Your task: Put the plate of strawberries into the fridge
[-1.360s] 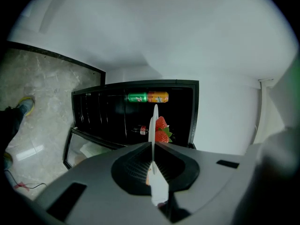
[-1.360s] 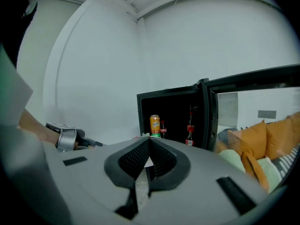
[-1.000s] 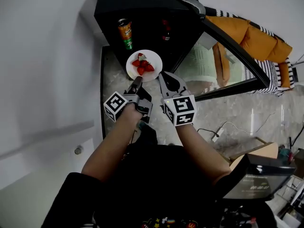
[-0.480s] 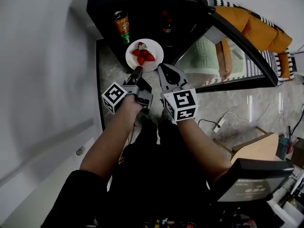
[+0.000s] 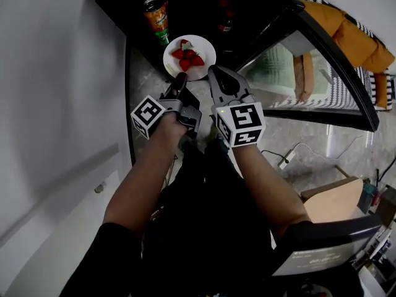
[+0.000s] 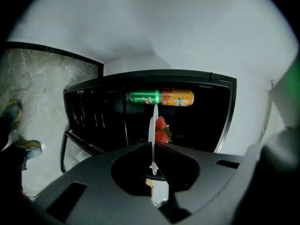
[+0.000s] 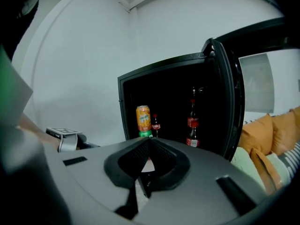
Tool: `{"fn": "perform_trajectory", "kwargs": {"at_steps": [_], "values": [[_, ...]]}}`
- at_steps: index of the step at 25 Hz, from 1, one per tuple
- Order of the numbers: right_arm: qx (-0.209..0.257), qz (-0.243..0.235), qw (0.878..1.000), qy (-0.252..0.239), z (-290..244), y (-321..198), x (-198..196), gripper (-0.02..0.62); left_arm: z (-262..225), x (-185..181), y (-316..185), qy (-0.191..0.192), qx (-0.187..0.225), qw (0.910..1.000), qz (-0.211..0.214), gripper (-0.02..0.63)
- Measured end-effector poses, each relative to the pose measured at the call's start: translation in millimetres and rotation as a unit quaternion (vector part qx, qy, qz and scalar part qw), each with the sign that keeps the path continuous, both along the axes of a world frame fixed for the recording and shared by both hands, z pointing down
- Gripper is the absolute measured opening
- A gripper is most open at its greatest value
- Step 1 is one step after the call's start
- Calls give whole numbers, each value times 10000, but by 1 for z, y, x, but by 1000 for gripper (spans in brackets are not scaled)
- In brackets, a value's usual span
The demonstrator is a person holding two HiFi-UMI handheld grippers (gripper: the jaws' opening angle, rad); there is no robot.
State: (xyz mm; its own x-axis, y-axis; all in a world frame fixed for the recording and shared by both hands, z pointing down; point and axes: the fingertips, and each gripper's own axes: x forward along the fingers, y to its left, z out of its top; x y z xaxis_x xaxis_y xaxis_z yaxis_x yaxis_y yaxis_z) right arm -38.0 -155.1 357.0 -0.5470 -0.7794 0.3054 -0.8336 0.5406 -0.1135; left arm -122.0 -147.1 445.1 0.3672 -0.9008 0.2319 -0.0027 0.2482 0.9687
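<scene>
Room: white wall (image 5: 55,73), marbled floor (image 5: 143,88). Fridge (image 5: 185,5): black, low, door standing open to admit the load. Plate of strawberries (image 5: 204,47): held level in the air before the fridge mouth, likely so the fruit stays put. Left tool (image 5: 181,78): pinching the plate's near rim. Right tool (image 5: 213,71): pressed together, tip beside that rim, contact unclear.
</scene>
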Motion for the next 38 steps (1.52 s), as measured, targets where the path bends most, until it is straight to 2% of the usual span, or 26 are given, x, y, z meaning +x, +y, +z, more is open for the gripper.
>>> {"fn": "perform_trajectory", "kwargs": {"at_steps": [14,26,38], "values": [[-313,-168,9993,-64,47,-42,3,6,39,12,-37,-43,-158,9998,-113,17],[-605,-68,9980,-171,80,-61,12,5,83,8,-59,-201,-402,9987,-249,17],[-724,-26,9972,-188,97,-72,19,6,99,17,-69,-214,-483,9981,-327,17]]}}
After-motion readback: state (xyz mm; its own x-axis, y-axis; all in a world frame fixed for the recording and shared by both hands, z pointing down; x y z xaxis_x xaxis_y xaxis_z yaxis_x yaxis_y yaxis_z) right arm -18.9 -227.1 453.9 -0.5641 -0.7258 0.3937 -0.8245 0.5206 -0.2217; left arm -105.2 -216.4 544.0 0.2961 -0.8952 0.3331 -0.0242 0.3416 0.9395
